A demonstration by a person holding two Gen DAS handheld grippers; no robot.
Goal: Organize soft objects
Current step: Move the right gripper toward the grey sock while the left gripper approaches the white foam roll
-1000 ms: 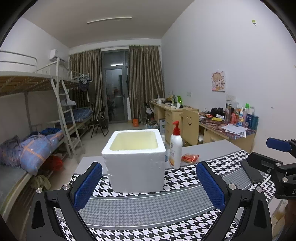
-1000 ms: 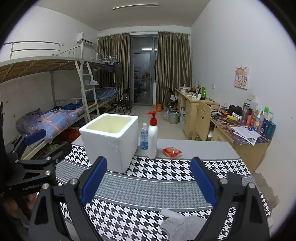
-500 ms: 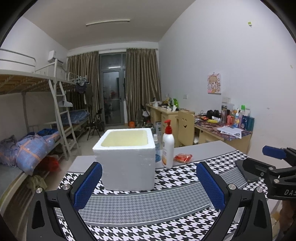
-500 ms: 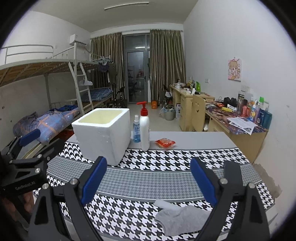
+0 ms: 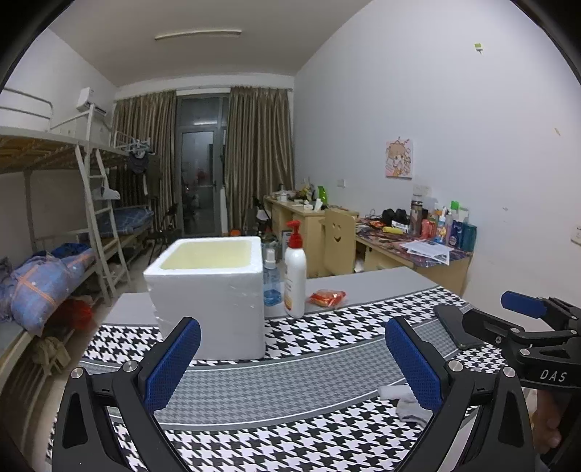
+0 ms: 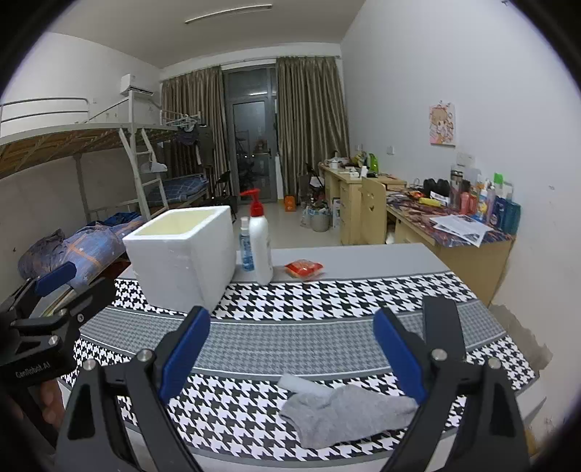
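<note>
Evidently limp and light, the grey sock [image 6: 345,414] lies on the counter [image 6: 326,341] at 6 o'clock from the foam box [image 6: 181,257]; both jaws gape wide, empty; pinch its bunched middle.

The room is evenly lit by a ceiling tube lamp [image 5: 198,35], a little dim and cool. Shadows on the worktop [image 6: 326,341] are soft and weak. Both fisheye views bend straight lines strongly and have dark corners. The focus is sharp with no motion blur.
</note>
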